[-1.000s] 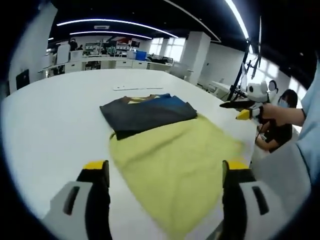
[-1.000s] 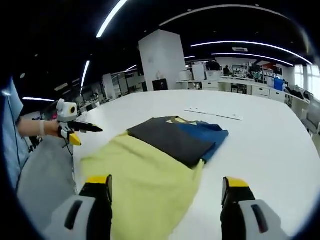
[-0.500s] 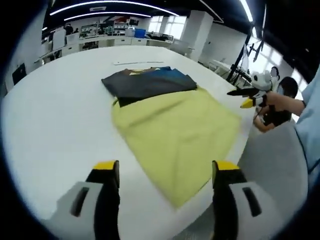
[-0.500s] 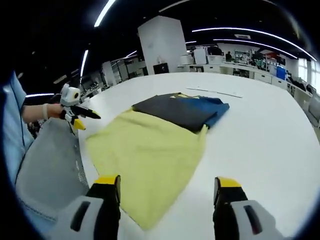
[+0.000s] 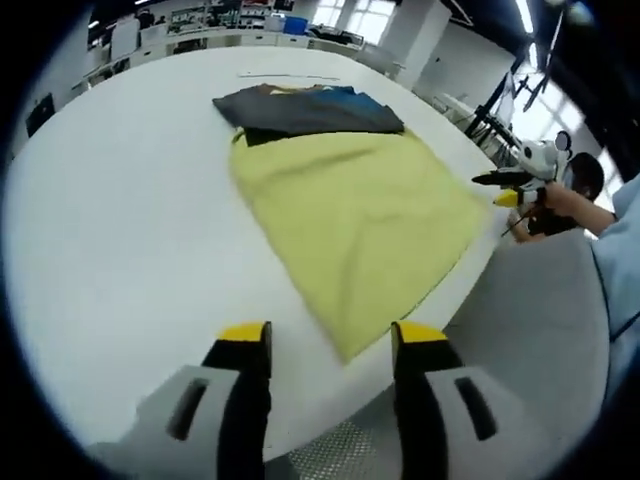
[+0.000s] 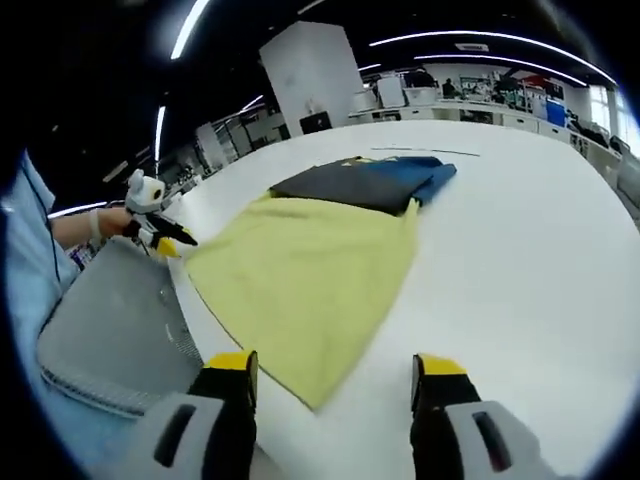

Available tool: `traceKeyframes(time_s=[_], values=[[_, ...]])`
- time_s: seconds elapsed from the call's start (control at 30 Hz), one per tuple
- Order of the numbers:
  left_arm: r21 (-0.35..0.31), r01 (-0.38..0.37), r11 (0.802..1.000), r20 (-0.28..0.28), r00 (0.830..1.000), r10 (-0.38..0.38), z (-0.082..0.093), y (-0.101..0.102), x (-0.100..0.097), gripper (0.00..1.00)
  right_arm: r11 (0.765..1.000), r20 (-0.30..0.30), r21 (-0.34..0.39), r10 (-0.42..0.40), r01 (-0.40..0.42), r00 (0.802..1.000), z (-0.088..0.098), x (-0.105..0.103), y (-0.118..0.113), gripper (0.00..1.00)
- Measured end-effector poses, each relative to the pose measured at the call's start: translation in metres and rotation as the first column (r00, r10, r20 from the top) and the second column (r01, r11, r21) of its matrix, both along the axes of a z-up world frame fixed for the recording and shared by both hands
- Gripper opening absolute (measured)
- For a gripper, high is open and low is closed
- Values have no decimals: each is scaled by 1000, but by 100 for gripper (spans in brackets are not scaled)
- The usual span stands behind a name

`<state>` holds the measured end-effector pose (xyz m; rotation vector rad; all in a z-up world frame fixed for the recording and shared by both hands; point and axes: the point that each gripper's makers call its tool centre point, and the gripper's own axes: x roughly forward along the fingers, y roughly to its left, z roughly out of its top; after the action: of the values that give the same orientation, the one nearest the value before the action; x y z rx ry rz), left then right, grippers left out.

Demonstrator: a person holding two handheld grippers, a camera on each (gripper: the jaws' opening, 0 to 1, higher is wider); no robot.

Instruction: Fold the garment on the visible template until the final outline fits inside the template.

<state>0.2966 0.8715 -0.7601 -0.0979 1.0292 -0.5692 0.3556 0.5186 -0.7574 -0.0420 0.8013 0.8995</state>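
Observation:
A yellow garment (image 5: 360, 210) lies spread flat on the white table (image 5: 130, 230), one corner reaching the near edge. At its far end lie a folded dark grey garment (image 5: 290, 110) and a blue one (image 5: 345, 97). My left gripper (image 5: 332, 340) is open just above that near corner, holding nothing. In the right gripper view the yellow garment (image 6: 300, 270), dark grey garment (image 6: 345, 185) and blue garment (image 6: 422, 172) show again. My right gripper (image 6: 335, 368) is open over the near corner, with nothing in it. Each gripper shows in the other's view: right gripper (image 5: 515, 183), left gripper (image 6: 152, 218).
A thin pale strip (image 5: 285, 75) lies on the table beyond the garments. A grey mesh chair (image 5: 540, 310) stands against the table's near edge, also seen as the chair (image 6: 110, 330). A light blue sleeve (image 5: 620, 270) is at the side. Office desks stand far behind.
Both views have drawn back and tilted down toward the table's near edge. Each gripper's jaws stand somewhat closer together than before. The garments lie as they did.

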Motion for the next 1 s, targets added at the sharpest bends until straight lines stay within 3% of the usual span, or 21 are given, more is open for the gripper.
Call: traceKeyframes(time_s=[0.3, 0.47, 0.6, 0.7, 0.83, 0.93, 1.0], values=[[-41, -39, 998, -43, 998, 37, -6, -5, -7, 18, 1000, -57, 23, 12, -10, 998, -7, -12, 4, 40], [-48, -63, 997, -42, 997, 61, -7, -8, -7, 13, 999, -88, 48, 24, -20, 996, -11, -19, 7, 24], [-63, -69, 996, -65, 996, 64, -11, -9, -11, 6, 998, -94, 69, 1, 5, 996, -11, -19, 9, 18], [-85, -106, 991, -80, 992, 100, -11, -7, -11, 3, 997, -114, 72, 7, 1, 993, -13, -21, 9, 11], [-91, -100, 991, -79, 993, 93, -10, -6, -11, 0, 998, -126, 65, -16, 24, 992, -17, -17, 7, 0], [-89, -102, 991, -83, 992, 95, -10, -6, -11, 0, 998, -143, 65, -13, 23, 990, -16, -17, 6, 0], [-76, -81, 994, -71, 995, 75, -8, -5, -13, 0, 998, -115, 61, 13, -6, 993, -12, -18, 6, 0]])
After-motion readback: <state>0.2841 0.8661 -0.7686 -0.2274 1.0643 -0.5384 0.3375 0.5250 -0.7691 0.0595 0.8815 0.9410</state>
